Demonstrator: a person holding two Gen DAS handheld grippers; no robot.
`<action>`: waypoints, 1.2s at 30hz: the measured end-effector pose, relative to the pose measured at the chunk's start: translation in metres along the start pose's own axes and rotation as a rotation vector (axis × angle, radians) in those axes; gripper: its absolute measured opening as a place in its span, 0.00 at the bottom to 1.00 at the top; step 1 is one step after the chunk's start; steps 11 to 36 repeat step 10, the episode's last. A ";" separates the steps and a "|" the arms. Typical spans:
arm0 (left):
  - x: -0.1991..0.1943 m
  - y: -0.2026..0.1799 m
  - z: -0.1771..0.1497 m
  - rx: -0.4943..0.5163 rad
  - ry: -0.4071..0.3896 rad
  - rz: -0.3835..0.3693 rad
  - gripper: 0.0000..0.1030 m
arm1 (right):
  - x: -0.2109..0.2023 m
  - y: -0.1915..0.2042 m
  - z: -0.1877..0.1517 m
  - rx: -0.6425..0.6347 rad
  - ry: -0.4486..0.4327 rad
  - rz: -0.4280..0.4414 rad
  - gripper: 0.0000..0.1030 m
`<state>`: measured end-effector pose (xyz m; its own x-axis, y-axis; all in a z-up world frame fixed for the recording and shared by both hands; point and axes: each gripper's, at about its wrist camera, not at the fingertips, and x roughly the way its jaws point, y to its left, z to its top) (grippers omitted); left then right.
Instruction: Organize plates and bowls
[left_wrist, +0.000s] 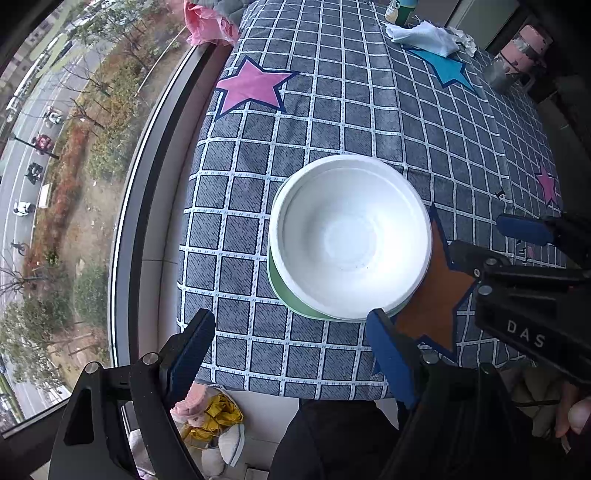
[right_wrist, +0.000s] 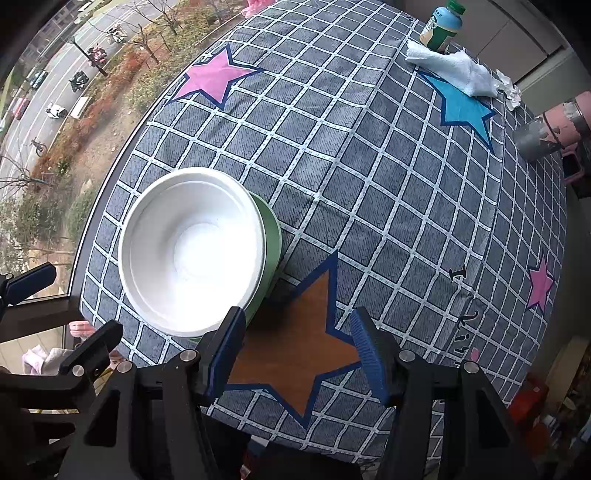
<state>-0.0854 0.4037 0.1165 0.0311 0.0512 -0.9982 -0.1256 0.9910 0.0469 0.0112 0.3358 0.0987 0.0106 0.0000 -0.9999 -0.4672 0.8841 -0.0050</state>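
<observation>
A white bowl (left_wrist: 351, 236) sits stacked on a green plate (left_wrist: 280, 291) on the checked tablecloth; in the right wrist view the bowl (right_wrist: 192, 251) and the plate (right_wrist: 271, 236) lie at the left. My left gripper (left_wrist: 291, 347) is open and empty, just in front of the stack. My right gripper (right_wrist: 297, 347) is open and empty above the orange star (right_wrist: 295, 354), to the right of the stack. The right gripper also shows in the left wrist view (left_wrist: 495, 240).
The table (left_wrist: 332, 92) stands against a window at the left. At the far end lie a white cloth (right_wrist: 454, 70), a green-capped bottle (right_wrist: 443, 26) and crumpled paper (right_wrist: 511, 90). A pink and grey stool (right_wrist: 554, 125) stands at the right. Slippers and bags (left_wrist: 210, 417) lie on the floor.
</observation>
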 end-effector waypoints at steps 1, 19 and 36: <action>-0.001 0.000 0.000 0.000 -0.007 0.005 0.84 | 0.000 0.000 0.000 0.000 0.000 0.000 0.59; -0.004 -0.006 0.000 0.017 -0.019 0.013 0.84 | -0.001 -0.003 -0.001 0.006 0.000 0.001 0.59; -0.004 -0.006 0.000 0.017 -0.019 0.013 0.84 | -0.001 -0.003 -0.001 0.006 0.000 0.001 0.59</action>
